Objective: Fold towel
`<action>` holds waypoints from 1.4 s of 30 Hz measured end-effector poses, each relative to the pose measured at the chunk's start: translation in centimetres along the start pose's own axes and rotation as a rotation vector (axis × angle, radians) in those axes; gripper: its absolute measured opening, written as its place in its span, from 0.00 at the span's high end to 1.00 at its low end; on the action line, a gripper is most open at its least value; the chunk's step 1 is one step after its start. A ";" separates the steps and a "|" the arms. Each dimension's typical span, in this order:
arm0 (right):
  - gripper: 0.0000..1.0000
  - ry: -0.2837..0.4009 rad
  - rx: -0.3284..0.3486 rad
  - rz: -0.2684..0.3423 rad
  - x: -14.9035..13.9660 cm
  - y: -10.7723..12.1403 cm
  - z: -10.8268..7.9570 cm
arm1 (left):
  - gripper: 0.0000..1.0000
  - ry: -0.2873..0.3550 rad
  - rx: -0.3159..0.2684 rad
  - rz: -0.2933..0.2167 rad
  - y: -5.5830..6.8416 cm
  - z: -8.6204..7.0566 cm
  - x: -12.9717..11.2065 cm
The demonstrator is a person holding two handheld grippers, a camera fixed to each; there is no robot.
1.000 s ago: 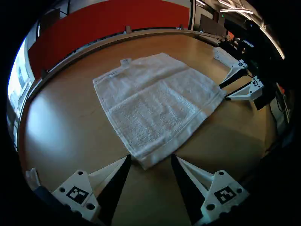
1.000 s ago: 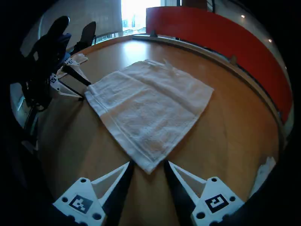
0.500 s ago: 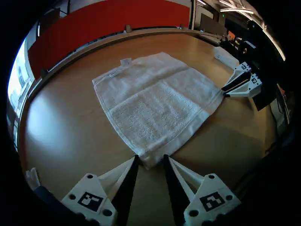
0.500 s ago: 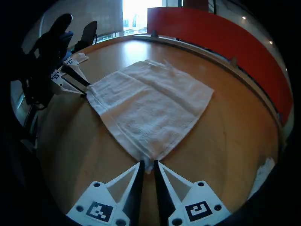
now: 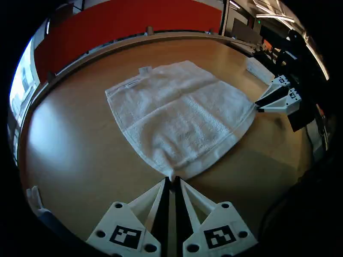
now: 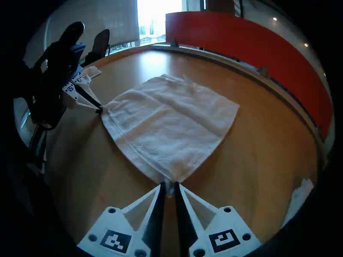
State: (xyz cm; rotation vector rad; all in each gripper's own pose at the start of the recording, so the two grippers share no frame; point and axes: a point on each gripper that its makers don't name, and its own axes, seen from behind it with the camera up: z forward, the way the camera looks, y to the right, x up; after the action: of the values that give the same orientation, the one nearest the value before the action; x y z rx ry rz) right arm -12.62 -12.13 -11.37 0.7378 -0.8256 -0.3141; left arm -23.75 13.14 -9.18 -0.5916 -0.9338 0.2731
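Observation:
A white folded towel (image 5: 180, 113) lies on the wooden table (image 5: 77, 141), with a small tag at its far edge. In the left gripper view, my left gripper (image 5: 172, 179) is shut on the towel's near corner, which is slightly lifted. My right gripper (image 5: 256, 107) pinches the towel's right corner at the right side of that view. In the right gripper view, the same towel (image 6: 171, 124) spreads ahead, my right gripper (image 6: 169, 185) is shut on its near corner, and my left gripper (image 6: 99, 109) holds the left corner.
A red wall panel (image 5: 128, 21) runs behind the table's curved far edge (image 5: 128, 43). Dark chairs (image 6: 73, 34) stand past the table by a bright window. A white cloth (image 5: 259, 68) lies at the far right of the table, another white item (image 6: 300, 192) near its edge.
Both grippers went from open around the towel's corners to shut on them. The two corners have lifted slightly and the towel's near edge has bunched.

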 end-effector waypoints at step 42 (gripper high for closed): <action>0.84 0.179 -0.021 0.033 8.4 -1.8 -9.4 | 0.92 0.034 -0.019 -0.095 1.3 -9.3 5.0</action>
State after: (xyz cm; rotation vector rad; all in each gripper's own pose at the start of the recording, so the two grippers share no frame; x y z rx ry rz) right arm 0.01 -13.36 -12.25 0.7212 -0.6636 -0.2230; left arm -13.28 13.17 -10.74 -0.5663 -0.9296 0.1688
